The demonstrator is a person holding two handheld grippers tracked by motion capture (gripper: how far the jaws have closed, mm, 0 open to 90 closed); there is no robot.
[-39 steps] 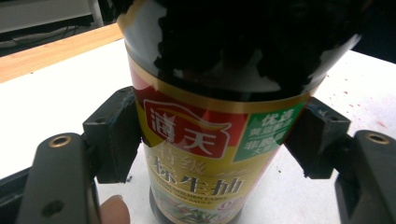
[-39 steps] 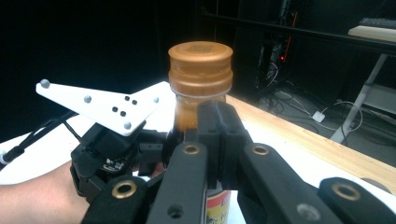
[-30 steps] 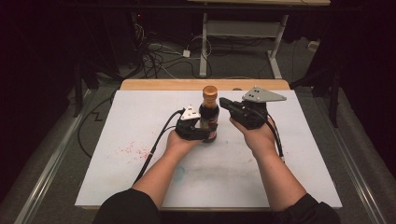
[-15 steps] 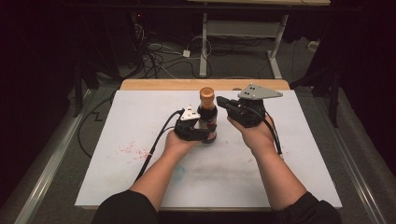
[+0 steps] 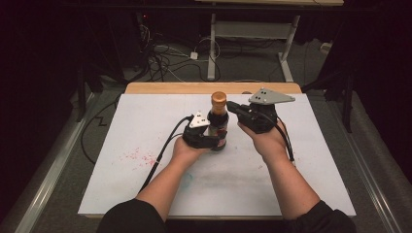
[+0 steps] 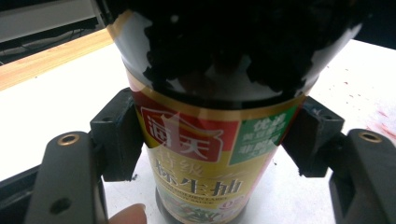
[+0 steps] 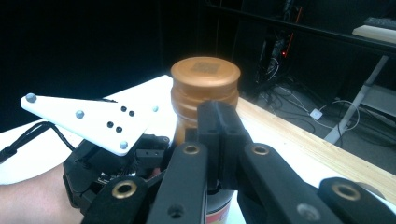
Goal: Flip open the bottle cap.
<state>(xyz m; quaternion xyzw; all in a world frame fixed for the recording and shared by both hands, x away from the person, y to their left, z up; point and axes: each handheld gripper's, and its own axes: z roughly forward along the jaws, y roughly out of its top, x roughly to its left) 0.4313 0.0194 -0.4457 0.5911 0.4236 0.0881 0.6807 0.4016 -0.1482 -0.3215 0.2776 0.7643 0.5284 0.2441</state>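
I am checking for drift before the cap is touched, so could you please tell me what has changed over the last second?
Hardly anything visibly changed. The left gripper stays clamped on the dark glass sauce bottle with the yellow-and-red label, upright on the white table sheet. The right gripper, jaws shut, stays beside the bottle's copper-coloured cap.

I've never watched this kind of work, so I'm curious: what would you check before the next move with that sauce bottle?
1. Left gripper jaws clamp the bottle on both sides: ok.
2. Bottle upright on the white mat: ok.
3. Cap on the neck: ok.
4. Right gripper jaws shut, just under the cap: ok.
5. Right jaws touching the bottle: cannot tell.
6. Cap tight or loose: cannot tell.
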